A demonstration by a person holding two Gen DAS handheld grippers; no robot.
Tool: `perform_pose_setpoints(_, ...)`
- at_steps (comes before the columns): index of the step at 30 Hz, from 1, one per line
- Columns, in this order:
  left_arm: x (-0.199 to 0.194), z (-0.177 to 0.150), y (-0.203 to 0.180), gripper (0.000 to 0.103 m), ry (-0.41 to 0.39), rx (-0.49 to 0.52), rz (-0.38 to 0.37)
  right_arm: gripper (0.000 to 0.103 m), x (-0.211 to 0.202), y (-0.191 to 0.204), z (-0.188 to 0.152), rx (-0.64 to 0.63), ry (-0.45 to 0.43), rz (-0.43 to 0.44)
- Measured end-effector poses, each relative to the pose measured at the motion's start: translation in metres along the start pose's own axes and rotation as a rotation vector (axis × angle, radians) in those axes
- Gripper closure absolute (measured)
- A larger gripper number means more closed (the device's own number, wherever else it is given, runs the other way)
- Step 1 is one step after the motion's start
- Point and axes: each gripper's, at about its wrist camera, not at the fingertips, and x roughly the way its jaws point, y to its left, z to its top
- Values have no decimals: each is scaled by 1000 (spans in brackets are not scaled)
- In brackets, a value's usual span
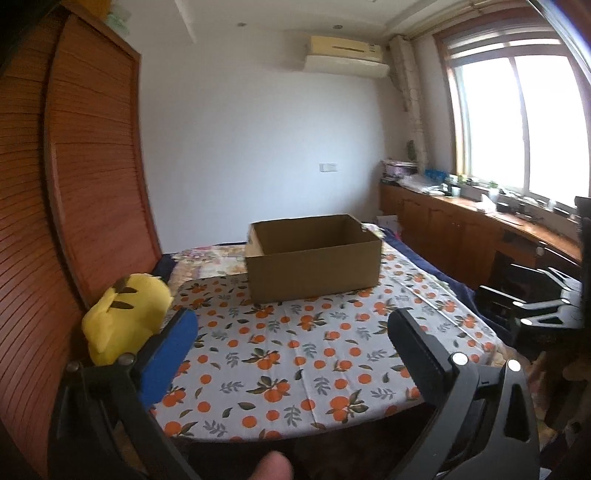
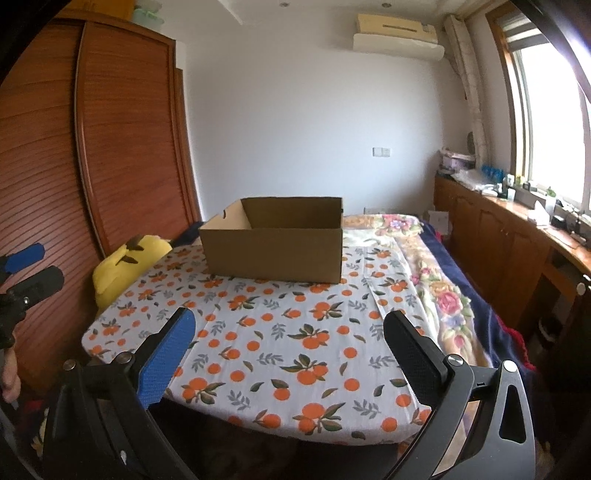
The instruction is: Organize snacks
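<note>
Both grippers, left gripper (image 1: 291, 332) & right gripper (image 2: 288, 332), jaws spread, empty. Cardboard box (image 2: 273, 247) at surface (image 2: 295, 354) far edge; no snacks visible. Risk: light box slides if bumped.

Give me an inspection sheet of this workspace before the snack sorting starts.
Surface: table under an orange-print cloth, set beside a bed with a floral blanket.
Job's things: open cardboard box at the far end of the table; what can be seen of its inside shows nothing. No snacks seen.
Clutter: yellow plush toy at the table's left edge, against the wardrobe.
Grippers: left gripper and right gripper both open, holding nothing, above the near edge.
Cables: nothing seen.
Surroundings: air conditioner high on the wall, window, crowded wooden counter on the right.
</note>
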Motion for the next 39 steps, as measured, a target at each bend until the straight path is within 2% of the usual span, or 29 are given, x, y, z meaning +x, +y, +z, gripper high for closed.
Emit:
perform_pose_setpoints(5,-2,-10,1,0,-5,-8,32,0,-10,3,-8,26,-13,-28)
perform_pose_setpoints(19,3,-36,8,0,61,-21,78,0,-18,4,-24,50,-21,-77)
perform_pose_setpoints(39,1,-35,15,0,46,-23,100,0,-18,9,-23,38,-25,-91)
